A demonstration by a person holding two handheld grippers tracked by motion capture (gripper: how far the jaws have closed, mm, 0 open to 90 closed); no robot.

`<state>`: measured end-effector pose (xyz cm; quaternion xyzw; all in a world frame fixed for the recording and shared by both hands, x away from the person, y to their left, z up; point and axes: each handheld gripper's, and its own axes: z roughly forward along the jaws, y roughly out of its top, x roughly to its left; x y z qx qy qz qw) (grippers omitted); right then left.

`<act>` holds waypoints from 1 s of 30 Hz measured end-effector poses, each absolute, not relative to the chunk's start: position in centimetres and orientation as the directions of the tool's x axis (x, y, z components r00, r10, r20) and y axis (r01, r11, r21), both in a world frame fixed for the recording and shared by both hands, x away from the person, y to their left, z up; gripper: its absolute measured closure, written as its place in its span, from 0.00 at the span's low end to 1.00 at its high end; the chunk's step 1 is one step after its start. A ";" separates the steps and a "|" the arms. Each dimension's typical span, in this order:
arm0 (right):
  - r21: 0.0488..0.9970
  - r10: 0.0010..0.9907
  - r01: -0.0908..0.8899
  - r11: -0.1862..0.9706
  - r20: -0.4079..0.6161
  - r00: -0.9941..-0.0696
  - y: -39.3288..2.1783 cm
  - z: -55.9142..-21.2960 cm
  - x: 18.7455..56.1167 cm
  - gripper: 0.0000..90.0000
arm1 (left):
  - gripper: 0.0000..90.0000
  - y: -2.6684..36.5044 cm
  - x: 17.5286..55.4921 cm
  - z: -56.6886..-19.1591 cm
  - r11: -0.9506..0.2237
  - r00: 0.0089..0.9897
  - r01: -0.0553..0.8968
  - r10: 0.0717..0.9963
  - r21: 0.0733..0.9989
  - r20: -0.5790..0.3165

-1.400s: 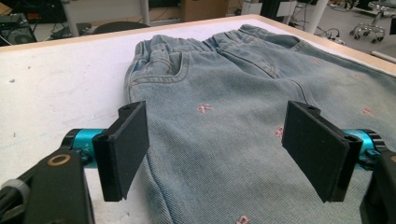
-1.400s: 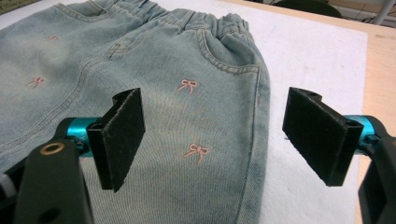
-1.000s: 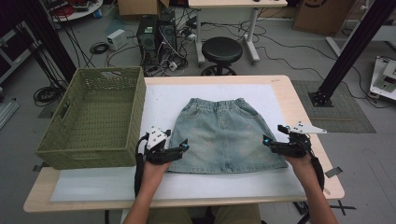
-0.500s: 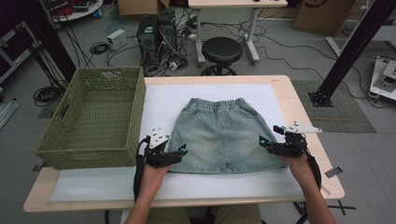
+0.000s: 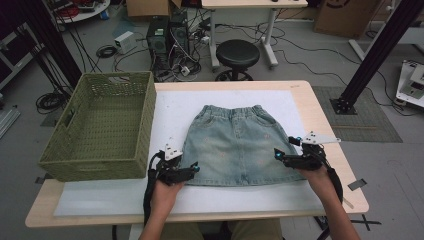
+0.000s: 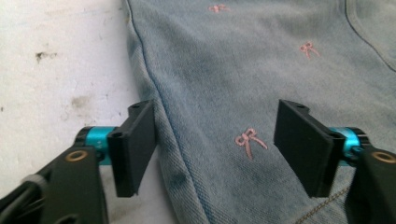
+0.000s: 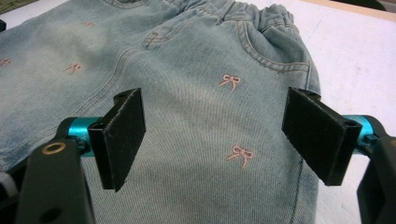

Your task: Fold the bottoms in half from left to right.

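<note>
The denim skirt (image 5: 239, 145) lies flat at the table's (image 5: 300, 89) middle, hem toward the front edge. The left gripper (image 5: 191, 170) has just been narrowing over the hem's left corner, not yet pinching. The right gripper (image 5: 278, 155) stands wide over the hem's right corner. A two-corner pickup appears imminent.

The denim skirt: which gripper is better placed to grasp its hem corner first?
Probably the left gripper: its jaws, just closing, straddle the denim skirt side seam beside the hem. The right gripper is over mid-fabric.
</note>
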<state>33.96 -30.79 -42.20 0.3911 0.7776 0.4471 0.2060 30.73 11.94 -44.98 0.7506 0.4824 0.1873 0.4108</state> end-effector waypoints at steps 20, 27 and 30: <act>0.848 0.785 0.435 0.304 0.036 -0.618 -30.5 -42.5 34.0 0.24 | 0.60 12.6 29.7 -45.0 -0.197 0.420 0.606 0.902 0.771 -0.099; 0.841 0.767 0.447 0.306 0.061 -0.639 -30.0 -42.5 34.1 0.27 | 0.69 12.7 29.4 -45.1 -0.202 0.421 0.594 0.903 0.778 -0.087; 0.844 0.758 0.442 0.304 0.067 -0.649 -29.6 -42.5 34.2 0.27 | 0.76 12.8 29.4 -45.2 -0.196 0.428 0.594 0.898 0.781 -0.100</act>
